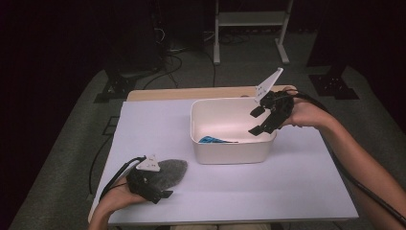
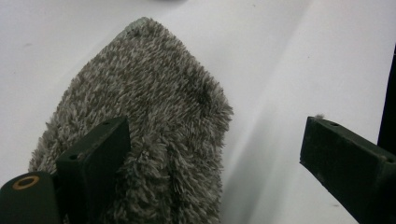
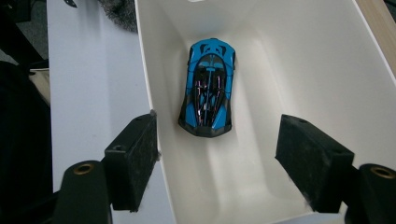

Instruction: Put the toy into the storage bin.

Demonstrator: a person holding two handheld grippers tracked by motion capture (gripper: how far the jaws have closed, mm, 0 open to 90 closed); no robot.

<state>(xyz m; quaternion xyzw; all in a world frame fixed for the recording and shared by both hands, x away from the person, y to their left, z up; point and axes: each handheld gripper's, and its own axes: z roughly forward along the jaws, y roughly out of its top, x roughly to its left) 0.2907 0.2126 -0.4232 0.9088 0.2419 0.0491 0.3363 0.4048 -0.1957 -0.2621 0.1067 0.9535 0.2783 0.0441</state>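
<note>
- The right gripper hung over the right end of the white bin, its jaws spread wide with nothing between them.
- Seen from the right gripper view, one jaw stood above the bin's side wall and the other above its inside.
- A blue toy car lay flat on the bin's floor, roof up, close to the near wall; from the high view only a sliver of blue peeked over the rim.
- The bin sat towards the far middle of the white table.
- The left gripper rested at the near left corner of the table, its jaws released.
- A grey shaggy cloth lay flat on the table just beside that gripper; one jaw lay over its nap, the other stood well off above bare table, so the cloth was not clamped.
</note>
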